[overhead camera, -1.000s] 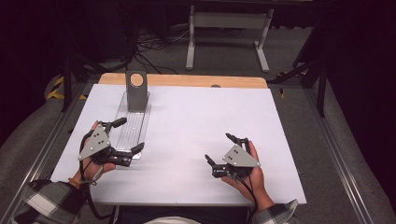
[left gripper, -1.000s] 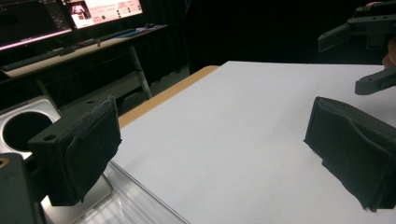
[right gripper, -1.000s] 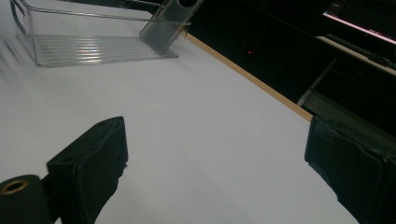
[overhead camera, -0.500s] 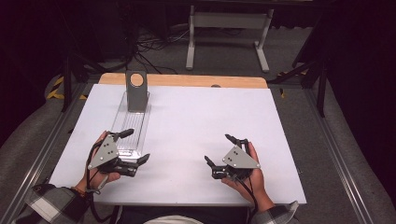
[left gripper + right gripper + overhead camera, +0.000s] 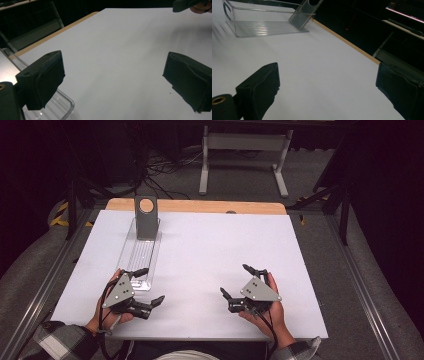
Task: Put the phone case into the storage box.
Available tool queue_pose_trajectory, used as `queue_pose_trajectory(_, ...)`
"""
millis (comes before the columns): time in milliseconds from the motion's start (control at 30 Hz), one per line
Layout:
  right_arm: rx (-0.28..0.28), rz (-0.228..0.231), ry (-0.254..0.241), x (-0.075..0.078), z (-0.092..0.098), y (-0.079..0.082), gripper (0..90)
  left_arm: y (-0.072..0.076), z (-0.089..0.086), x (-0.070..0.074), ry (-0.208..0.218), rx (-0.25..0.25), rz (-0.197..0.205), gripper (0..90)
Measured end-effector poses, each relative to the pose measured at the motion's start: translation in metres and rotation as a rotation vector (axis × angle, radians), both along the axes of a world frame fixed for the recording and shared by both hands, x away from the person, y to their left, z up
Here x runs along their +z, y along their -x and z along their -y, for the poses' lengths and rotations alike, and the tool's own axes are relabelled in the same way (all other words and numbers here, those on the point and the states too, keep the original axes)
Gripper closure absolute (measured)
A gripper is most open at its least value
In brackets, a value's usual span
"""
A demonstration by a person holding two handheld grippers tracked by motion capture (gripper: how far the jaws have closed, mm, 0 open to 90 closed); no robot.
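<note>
Clear plastic tray [image 5: 140, 254] lies lengthwise at ten o'clock on the white table [image 5: 210, 250], a grey holed stand [image 5: 146, 216] in its far end. We hold the left gripper [image 5: 148, 287] at the tray's near end, jaws spread wide and empty; the right gripper [image 5: 236, 281], at five o'clock, is likewise agape. We judge nothing grasped yet, so the work is at its start. Our left gripper view shows the tray's rounded corner [image 5: 63, 105] just under one pad; our right gripper view shows its ribbed floor [image 5: 262, 27].
</note>
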State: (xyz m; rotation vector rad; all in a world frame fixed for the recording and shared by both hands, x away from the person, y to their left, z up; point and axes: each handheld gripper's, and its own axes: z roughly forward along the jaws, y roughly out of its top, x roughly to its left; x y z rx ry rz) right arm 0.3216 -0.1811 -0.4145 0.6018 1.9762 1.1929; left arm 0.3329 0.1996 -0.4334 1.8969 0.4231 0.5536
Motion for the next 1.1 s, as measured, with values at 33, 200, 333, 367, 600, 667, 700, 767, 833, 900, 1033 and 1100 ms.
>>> queue_pose_trajectory(33, -0.001, -0.004, 0.0, -0.0005, 0.0006, 0.0008, 5.5, -0.0011, -0.0003, -0.0002, -0.012, -0.008, 0.005, 3.8)
queue_pose_trajectory(200, -0.007, -0.004, 0.006, -0.0014, 0.0025, 0.0032, 5.5, -0.0057, 0.0, -0.0021, -0.011, -0.037, -0.018, 3.5)
queue_pose_trajectory(333, -0.01, -0.01, 0.012, -0.0029, 0.0032, 0.0038, 5.5, -0.0076, -0.0003, -0.0018, -0.005, -0.029, -0.026, 3.4)
queue_pose_trajectory(367, -0.012, -0.009, 0.014, -0.0029, 0.0034, 0.004, 5.5, -0.0073, -0.0002, -0.002, -0.001, -0.024, -0.031, 3.6)
queue_pose_trajectory(600, -0.016, -0.016, 0.025, -0.0047, 0.0035, 0.004, 5.5, -0.0066, -0.0018, 0.001, 0.001, -0.029, -0.013, 3.9)
queue_pose_trajectory(667, -0.018, -0.013, 0.026, -0.0042, 0.0028, 0.0042, 5.5, -0.0066, -0.0032, 0.0012, -0.006, -0.033, -0.015, 3.9)
queue_pose_trajectory(700, -0.018, -0.009, 0.023, -0.0038, 0.0024, 0.0045, 5.5, -0.006, -0.0035, 0.0016, 0.002, -0.032, -0.014, 3.8)
queue_pose_trajectory(767, -0.02, -0.011, 0.031, -0.0045, 0.0012, 0.0044, 5.5, -0.0056, -0.0053, 0.0032, 0.014, -0.03, -0.007, 3.8)
queue_pose_trajectory(833, -0.02, -0.015, 0.033, -0.0048, 0.0006, 0.0044, 5.5, -0.0064, -0.0068, 0.0039, 0.01, -0.03, -0.006, 3.9)
queue_pose_trajectory(900, -0.022, -0.011, 0.033, -0.0047, 0.0001, 0.0048, 5.5, -0.0065, -0.007, 0.004, 0.008, -0.031, -0.006, 3.8)
queue_pose_trajectory(1033, -0.02, -0.017, 0.038, -0.0055, 0.0, 0.0043, 5.5, -0.0067, -0.007, 0.0045, 0.009, -0.03, -0.009, 3.8)
queue_pose_trajectory(1100, -0.017, -0.018, 0.04, -0.006, -0.0001, 0.0045, 5.5, -0.0072, -0.007, 0.0046, 0.005, -0.029, -0.004, 3.9)
